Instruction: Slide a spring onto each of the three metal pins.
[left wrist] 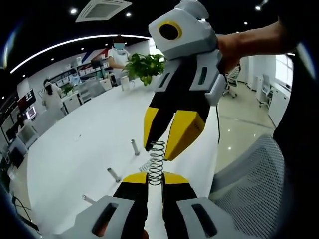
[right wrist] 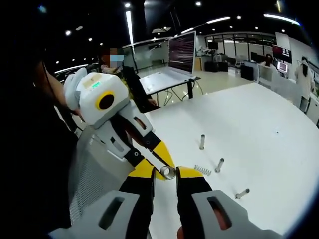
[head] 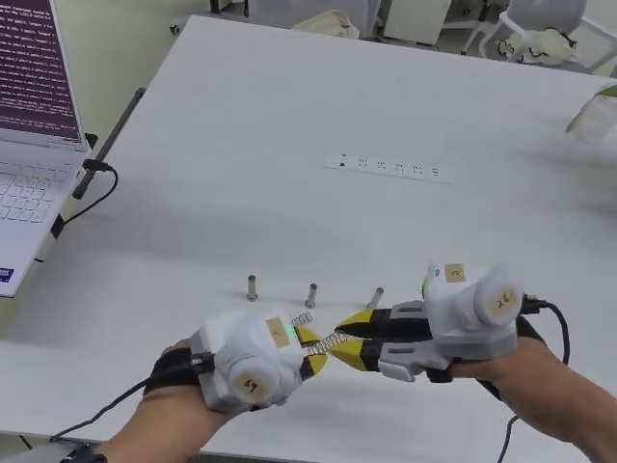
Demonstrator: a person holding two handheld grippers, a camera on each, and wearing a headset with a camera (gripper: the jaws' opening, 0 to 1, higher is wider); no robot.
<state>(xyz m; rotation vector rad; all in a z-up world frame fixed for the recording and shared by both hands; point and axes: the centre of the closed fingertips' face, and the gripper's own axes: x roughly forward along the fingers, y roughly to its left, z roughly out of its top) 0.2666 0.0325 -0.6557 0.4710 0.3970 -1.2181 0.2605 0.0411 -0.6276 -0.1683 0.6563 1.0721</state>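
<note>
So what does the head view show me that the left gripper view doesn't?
Head view: a laptop at the table's left edge and a power strip further back. Left gripper view: a potted plant, a mesh chair and ceiling lights. Both: the white table, three metal pins, and the left claw and right claw each pinching an end of one spring.

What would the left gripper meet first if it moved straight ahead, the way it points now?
Probably the right gripper: its yellow jaws face the left gripper head-on, with only the short coiled metal spring, held by both, between them.
</note>
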